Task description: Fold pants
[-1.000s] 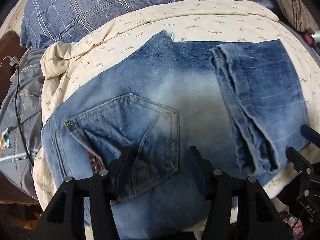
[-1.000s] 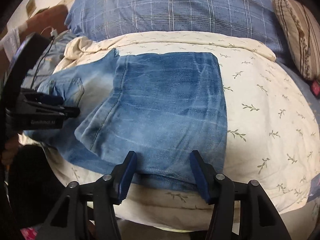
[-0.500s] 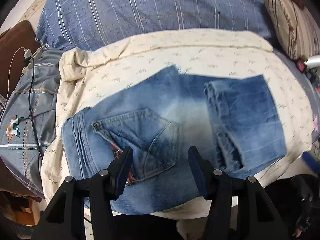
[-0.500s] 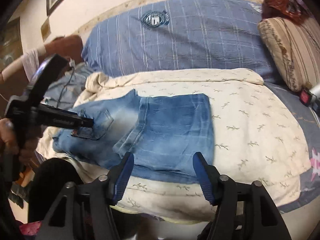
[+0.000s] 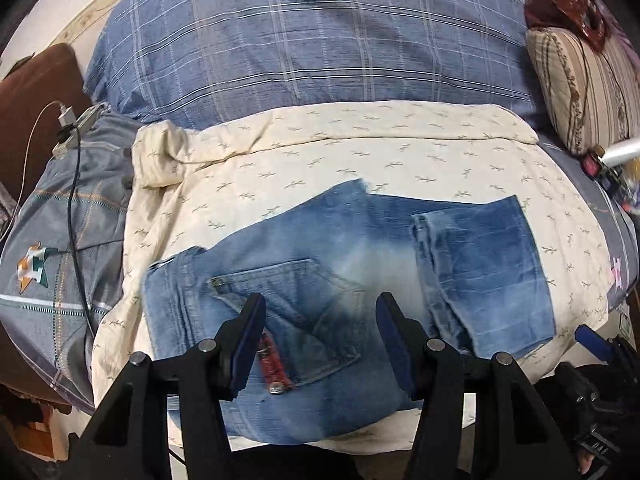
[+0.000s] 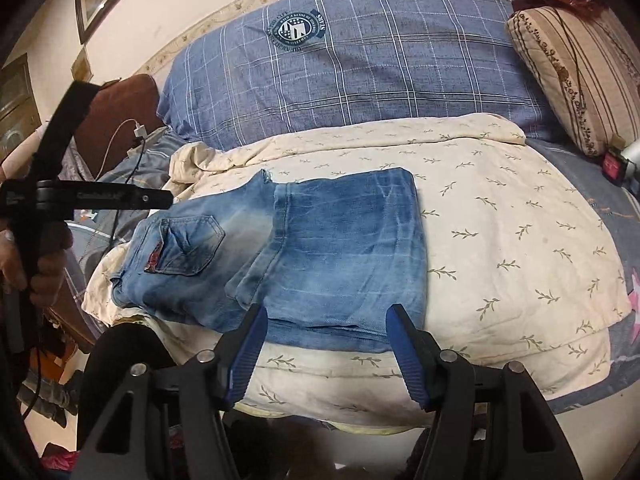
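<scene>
Faded blue jeans [image 5: 360,276] lie folded on a cream leaf-print sheet [image 5: 360,152], back pocket [image 5: 296,304] up, legs folded over at the right. They also show in the right wrist view [image 6: 320,240]. My left gripper [image 5: 320,340] is open and empty, held above the jeans' near edge by the pocket. My right gripper [image 6: 324,348] is open and empty, above the near edge of the folded legs. The left gripper also shows from the side in the right wrist view [image 6: 160,198].
A blue plaid duvet [image 6: 360,64] lies behind the sheet. A striped pillow [image 6: 580,72] is at the right. A grey plaid pillow [image 5: 48,248] with a charger cable [image 5: 74,184] is at the left. The bed's front edge runs just below the jeans.
Both grippers have drawn back and up from the jeans, which look smaller and farther off. The left gripper has let go of the pocket area. The jeans lie still.
</scene>
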The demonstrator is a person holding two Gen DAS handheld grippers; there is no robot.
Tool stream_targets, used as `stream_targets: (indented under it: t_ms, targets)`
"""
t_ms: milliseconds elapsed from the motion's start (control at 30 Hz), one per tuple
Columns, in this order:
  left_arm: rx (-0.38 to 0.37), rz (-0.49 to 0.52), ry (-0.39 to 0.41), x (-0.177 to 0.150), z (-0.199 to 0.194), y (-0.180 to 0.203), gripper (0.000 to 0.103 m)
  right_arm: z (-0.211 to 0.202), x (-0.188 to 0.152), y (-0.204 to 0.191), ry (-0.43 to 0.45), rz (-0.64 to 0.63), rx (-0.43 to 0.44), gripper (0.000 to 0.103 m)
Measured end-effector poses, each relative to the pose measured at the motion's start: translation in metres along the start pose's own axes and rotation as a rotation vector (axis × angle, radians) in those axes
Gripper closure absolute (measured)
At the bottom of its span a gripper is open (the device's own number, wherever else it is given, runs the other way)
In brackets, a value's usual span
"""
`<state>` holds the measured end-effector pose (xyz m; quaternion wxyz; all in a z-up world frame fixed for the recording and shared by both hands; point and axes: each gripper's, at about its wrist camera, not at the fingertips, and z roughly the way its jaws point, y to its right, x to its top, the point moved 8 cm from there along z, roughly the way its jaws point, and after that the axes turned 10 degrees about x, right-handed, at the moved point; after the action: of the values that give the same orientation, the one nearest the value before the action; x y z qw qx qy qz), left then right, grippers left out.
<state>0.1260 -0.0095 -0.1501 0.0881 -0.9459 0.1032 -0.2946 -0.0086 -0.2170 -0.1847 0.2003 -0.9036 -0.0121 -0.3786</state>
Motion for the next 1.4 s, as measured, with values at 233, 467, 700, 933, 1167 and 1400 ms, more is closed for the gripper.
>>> stream_targets:
  t_ms: [233, 467, 700, 933, 1167, 1400]
  targets:
    - [0.023, -0.016, -0.032, -0.014, 0.018, -0.029, 0.045, 0.024, 0.010, -0.012, -0.011, -0.009, 0.024, 0.038]
    - [0.025, -0.043, -0.125, -0.037, 0.058, -0.052, 0.044, 0.064, 0.029, -0.017, -0.030, -0.009, 0.016, 0.038]
    - [-0.020, -0.060, -0.124, -0.040, 0.077, -0.054, 0.034, 0.104, 0.034, 0.007, -0.090, 0.070, -0.019, 0.038]
    - [-0.085, -0.132, -0.124, -0.045, 0.085, -0.062, 0.025, 0.131, 0.032, 0.008, -0.122, -0.007, -0.093, 0.032]
    - [-0.113, -0.217, -0.026, -0.056, 0.045, -0.101, 0.025, 0.108, 0.046, -0.016, 0.001, -0.097, -0.056, 0.032]
    - [-0.104, -0.333, -0.078, -0.104, 0.043, -0.149, 0.026, 0.117, 0.043, -0.057, -0.003, -0.213, 0.036, 0.032]
